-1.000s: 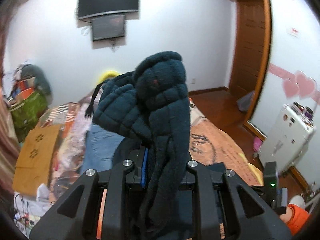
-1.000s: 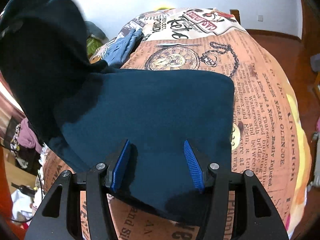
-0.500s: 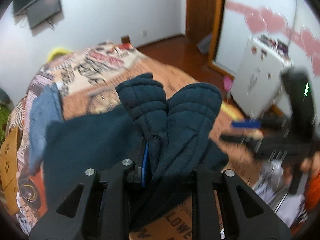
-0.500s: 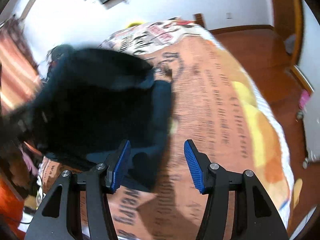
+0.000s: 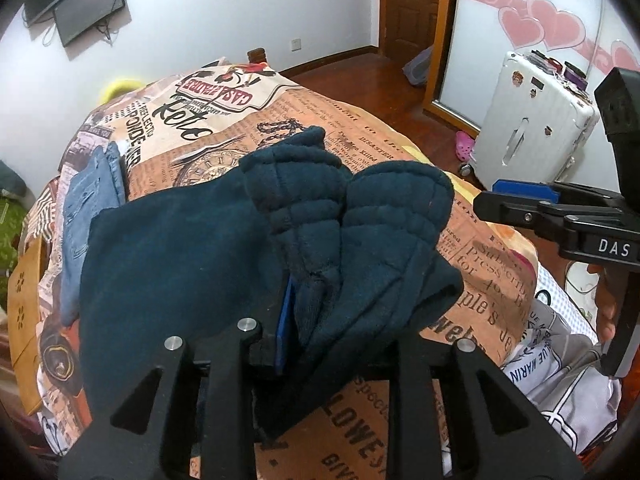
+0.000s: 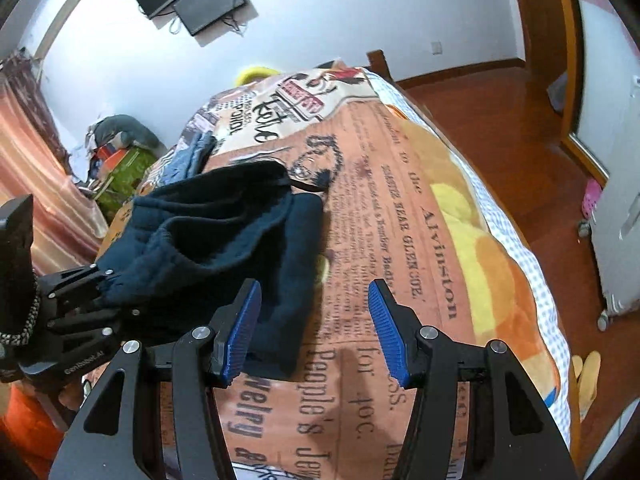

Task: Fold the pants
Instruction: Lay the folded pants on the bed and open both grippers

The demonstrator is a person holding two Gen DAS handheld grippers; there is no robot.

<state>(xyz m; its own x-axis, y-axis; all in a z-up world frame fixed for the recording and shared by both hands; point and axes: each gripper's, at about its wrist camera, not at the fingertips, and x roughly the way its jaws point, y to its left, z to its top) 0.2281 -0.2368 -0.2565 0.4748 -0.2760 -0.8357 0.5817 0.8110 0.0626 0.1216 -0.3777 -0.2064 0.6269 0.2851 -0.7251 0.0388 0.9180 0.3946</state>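
My left gripper (image 5: 320,320), jaws just easing, pinches the dark-blue fleece pants' (image 5: 180,248) cuffs, which I should lay squarely at twelve o'clock while my half-open right gripper (image 6: 316,328) stays empty.

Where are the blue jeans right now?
The blue jeans lie at the left of the left wrist view, on the newspaper-print bedspread, just beyond the dark pants.

Black angular tongs (image 6: 314,330) with ribbed blue pads (image 6: 386,332), silver screws, and an orange sleeve (image 6: 24,420).
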